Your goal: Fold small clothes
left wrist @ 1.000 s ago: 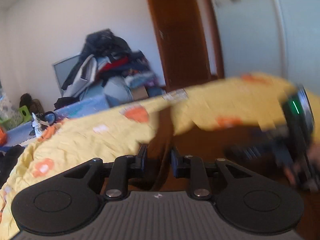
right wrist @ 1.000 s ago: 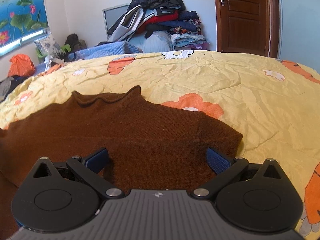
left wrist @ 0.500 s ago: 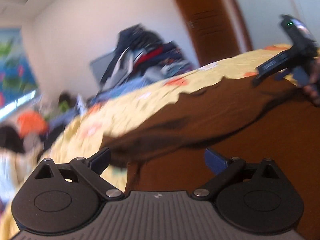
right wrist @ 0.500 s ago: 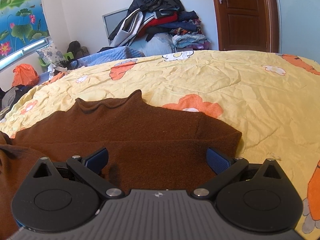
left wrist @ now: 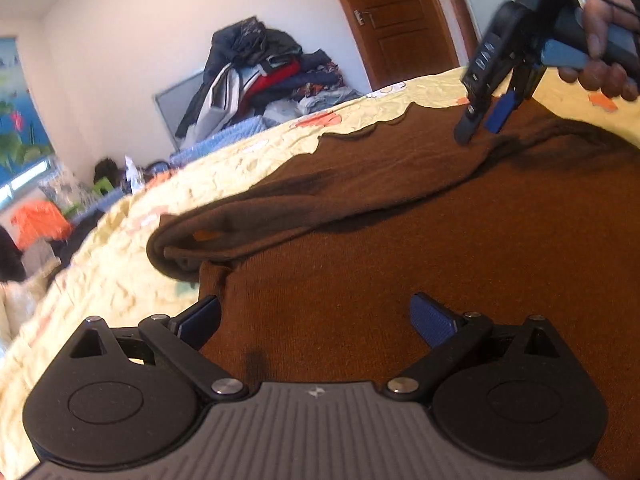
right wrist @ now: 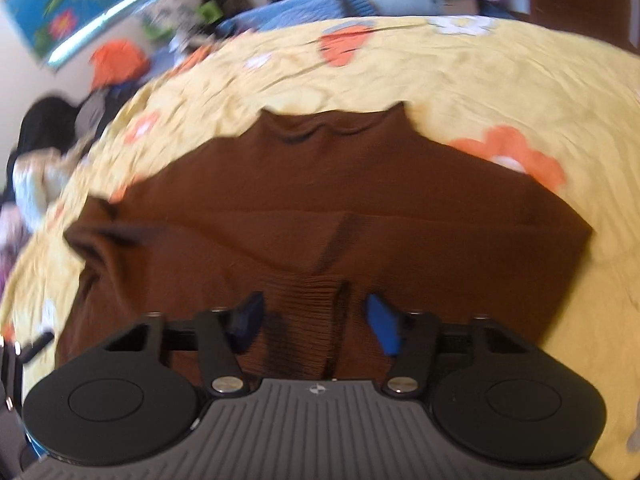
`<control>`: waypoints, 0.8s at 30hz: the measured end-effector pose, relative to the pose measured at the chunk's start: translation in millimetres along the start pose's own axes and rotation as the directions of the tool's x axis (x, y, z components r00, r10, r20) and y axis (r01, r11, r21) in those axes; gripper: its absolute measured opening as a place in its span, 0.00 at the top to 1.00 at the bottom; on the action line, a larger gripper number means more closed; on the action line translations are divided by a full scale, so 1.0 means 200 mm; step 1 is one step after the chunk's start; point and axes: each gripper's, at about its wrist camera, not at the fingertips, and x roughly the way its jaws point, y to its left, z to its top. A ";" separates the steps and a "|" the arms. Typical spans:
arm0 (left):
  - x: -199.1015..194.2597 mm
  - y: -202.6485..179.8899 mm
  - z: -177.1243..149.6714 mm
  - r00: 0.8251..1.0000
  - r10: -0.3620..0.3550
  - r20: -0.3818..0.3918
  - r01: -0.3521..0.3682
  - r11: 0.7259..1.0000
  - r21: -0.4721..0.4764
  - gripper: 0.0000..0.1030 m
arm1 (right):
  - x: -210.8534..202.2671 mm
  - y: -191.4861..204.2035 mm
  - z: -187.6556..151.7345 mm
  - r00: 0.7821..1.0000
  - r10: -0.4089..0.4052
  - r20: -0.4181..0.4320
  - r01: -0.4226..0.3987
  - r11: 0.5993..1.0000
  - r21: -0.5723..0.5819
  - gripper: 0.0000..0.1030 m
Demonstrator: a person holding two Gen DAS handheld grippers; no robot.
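A brown sweater [left wrist: 400,260] [right wrist: 360,184] lies flat on the yellow flowered bedspread [left wrist: 120,260] [right wrist: 440,72], collar at the far side. One sleeve [left wrist: 280,208] lies folded across its body. My left gripper [left wrist: 316,312] hovers open over the sweater's near part, with nothing between its fingers. My right gripper [right wrist: 314,316] points down at the ribbed cuff [right wrist: 304,340] of the other sleeve. Its jaws are closing with the cuff between them, and the pads stand clear of it. In the left wrist view the right gripper [left wrist: 480,124] touches down near the collar, held by a hand [left wrist: 600,64].
A pile of clothes [left wrist: 260,68] is heaped against the far wall beside a wooden door [left wrist: 400,12]. Bags and clutter [right wrist: 116,60] lie past the bed's left edge. Bare bedspread stretches to the right of the sweater and beyond the collar.
My left gripper opened, let go of the sleeve and sank toward the sweater. My right gripper tipped downward over the cuff and its jaws narrowed.
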 end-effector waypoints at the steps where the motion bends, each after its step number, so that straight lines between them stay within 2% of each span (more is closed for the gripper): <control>1: 0.01 0.01 0.00 1.000 -0.009 -0.007 0.009 1.000 -0.018 0.01 | 0.01 0.04 0.01 1.000 -0.015 -0.015 0.015 0.999 -0.043 0.44; 3: 0.02 0.03 0.00 1.000 -0.025 -0.017 0.024 0.999 -0.047 0.01 | 0.04 0.10 0.00 0.999 -0.037 -0.035 0.033 0.992 -0.119 0.55; 4: 0.02 0.04 0.00 0.999 -0.030 -0.021 0.029 0.998 -0.059 0.01 | 0.04 0.14 0.00 0.998 -0.052 -0.032 0.046 0.984 -0.172 0.74; 6: 0.03 0.05 0.00 0.999 -0.036 -0.027 0.034 0.996 -0.079 0.01 | 0.03 0.20 0.01 0.997 -0.079 -0.018 0.072 0.964 -0.257 0.87; 8: 0.03 0.05 -0.01 0.999 -0.039 -0.031 0.036 0.995 -0.094 0.01 | -0.06 0.28 0.04 0.990 -0.115 0.076 0.135 0.922 -0.362 0.91; 9: 0.03 0.06 -0.01 0.999 -0.040 -0.033 0.036 0.994 -0.100 0.01 | -0.12 0.33 0.06 0.980 -0.131 0.147 0.181 0.894 -0.410 0.91; 10: 0.03 0.06 -0.01 0.999 -0.040 -0.035 0.036 0.994 -0.103 0.01 | -0.21 0.40 0.08 0.961 -0.139 0.239 0.238 0.857 -0.458 0.91; 11: 0.03 0.06 -0.01 0.999 -0.039 -0.036 0.035 0.994 -0.105 0.00 | -0.30 0.46 0.10 0.929 -0.139 0.342 0.306 0.808 -0.504 0.91; 12: 0.03 0.06 -0.01 0.999 -0.038 -0.036 0.034 0.994 -0.106 0.00 | -0.40 0.53 0.09 0.882 -0.131 0.453 0.391 0.741 -0.546 0.91; 13: 0.03 0.06 -0.01 0.999 -0.037 -0.035 0.033 0.994 -0.105 0.00 | -0.48 0.59 0.07 0.818 -0.116 0.563 0.490 0.652 -0.578 0.91; 14: 0.03 0.05 -0.01 0.999 -0.035 -0.035 0.031 0.994 -0.104 0.00 | -0.54 0.64 0.04 0.745 -0.104 0.659 0.594 0.552 -0.585 0.91; 16: 0.03 0.05 -0.01 0.999 -0.034 -0.035 0.030 0.994 -0.104 0.00 | -0.62 0.67 -0.06 0.577 -0.032 0.816 0.777 0.331 -0.536 0.91; 17: 0.02 0.05 -0.02 0.999 -0.034 -0.035 0.030 0.994 -0.105 0.00 | -0.65 0.65 -0.10 0.528 0.012 0.849 0.816 0.272 -0.511 0.91; 18: 0.02 0.05 -0.02 0.999 -0.034 -0.035 0.031 0.994 -0.105 0.00 | -0.65 0.62 -0.13 0.522 0.007 0.853 0.825 0.249 -0.507 0.91; 19: 0.02 0.05 -0.02 0.999 -0.035 -0.035 0.031 0.994 -0.105 0.00 | -0.62 0.58 -0.14 0.538 -0.027 0.843 0.822 0.237 -0.517 0.91; 20: 0.02 0.05 -0.02 0.999 -0.035 -0.035 0.031 0.994 -0.105 0.00 | -0.57 0.52 -0.17 0.558 -0.059 0.828 0.818 0.209 -0.537 0.91; 22: 0.02 0.05 -0.02 0.999 -0.035 -0.035 0.031 0.994 -0.106 0.00 | -0.43 0.37 -0.26 0.607 -0.148 0.781 0.794 0.124 -0.595 0.93; 24: 0.02 0.05 -0.02 0.999 -0.035 -0.035 0.031 0.994 -0.106 0.00 | -0.31 0.21 -0.35 0.657 -0.244 0.713 0.749 0.099 -0.656 0.94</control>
